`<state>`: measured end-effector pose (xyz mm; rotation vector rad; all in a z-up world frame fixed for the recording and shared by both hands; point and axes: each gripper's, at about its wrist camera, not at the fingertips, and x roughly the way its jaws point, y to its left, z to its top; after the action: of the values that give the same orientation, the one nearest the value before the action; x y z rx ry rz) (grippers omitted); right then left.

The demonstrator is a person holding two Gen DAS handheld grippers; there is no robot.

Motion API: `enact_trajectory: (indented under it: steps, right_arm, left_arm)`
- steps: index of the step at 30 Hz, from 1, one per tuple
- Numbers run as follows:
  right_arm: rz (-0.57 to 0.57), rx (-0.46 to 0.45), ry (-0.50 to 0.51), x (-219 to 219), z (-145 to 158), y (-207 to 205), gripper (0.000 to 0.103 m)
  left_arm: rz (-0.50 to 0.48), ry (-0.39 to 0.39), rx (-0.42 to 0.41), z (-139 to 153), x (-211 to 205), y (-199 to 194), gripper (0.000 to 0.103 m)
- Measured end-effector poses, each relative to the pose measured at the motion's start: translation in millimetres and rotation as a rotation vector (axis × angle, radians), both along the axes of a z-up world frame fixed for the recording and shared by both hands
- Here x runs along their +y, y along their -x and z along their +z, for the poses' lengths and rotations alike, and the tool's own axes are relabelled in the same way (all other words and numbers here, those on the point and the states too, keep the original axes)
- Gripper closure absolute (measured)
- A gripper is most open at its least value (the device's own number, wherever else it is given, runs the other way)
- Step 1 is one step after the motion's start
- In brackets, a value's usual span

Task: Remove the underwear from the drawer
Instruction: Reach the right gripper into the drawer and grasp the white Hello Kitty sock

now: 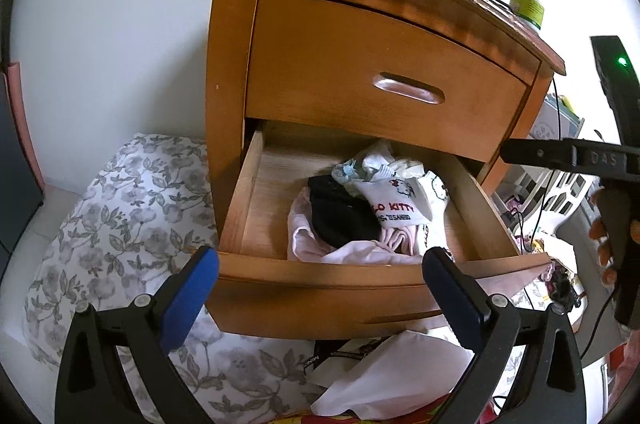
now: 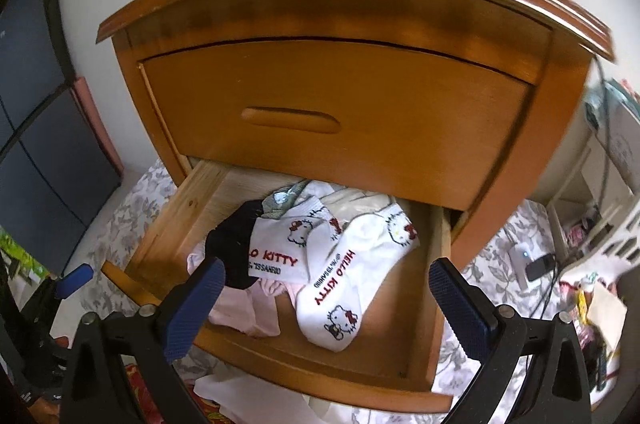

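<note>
Lower drawer (image 2: 176,220) open above; closed upper drawer (image 2: 340,120) overhangs rear; left floor bare beside clothes (image 2: 320,264).

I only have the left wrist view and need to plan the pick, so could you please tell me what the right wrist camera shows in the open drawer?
Observer: The white Hello Kitty sock lies full length toward the drawer's right front; your view shows only a folded part.
Operator: Thank you. Is the right claw open?
Observer: Yes, the right claw is open, holding nothing, just above the drawer's front edge.
Operator: Where is the black garment relative to it?
Observer: The black garment sits right behind the claw's left blue pad, with pale pink fabric below it.
</note>
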<state>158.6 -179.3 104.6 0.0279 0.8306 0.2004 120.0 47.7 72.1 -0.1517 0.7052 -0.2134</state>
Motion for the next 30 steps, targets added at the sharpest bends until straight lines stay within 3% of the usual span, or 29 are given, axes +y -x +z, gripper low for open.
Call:
enact_trajectory:
  steps: [6,15,22,30]
  right_arm:
    - [0.064,0.09,0.054,20.6,-12.0,-28.8,0.0]
    - [0.13,0.232,0.103,35.0,-38.2,-59.7,0.0]
    - [0.156,0.308,0.169,38.4,-53.7,-74.8,0.0]
    - [0.146,0.409,0.171,37.9,-75.2,-89.5,0.001]
  left_arm:
    - [-0.014,0.008,-0.006,-0.6,2.4,-0.4,0.002]
    - [-0.043,0.023,0.072,-12.1,7.9,-7.5,0.002]
    - [-0.047,0.031,0.079,-15.0,13.0,-6.8,0.002]
    - [-0.054,0.033,0.088,-17.2,14.8,-8.3,0.002]
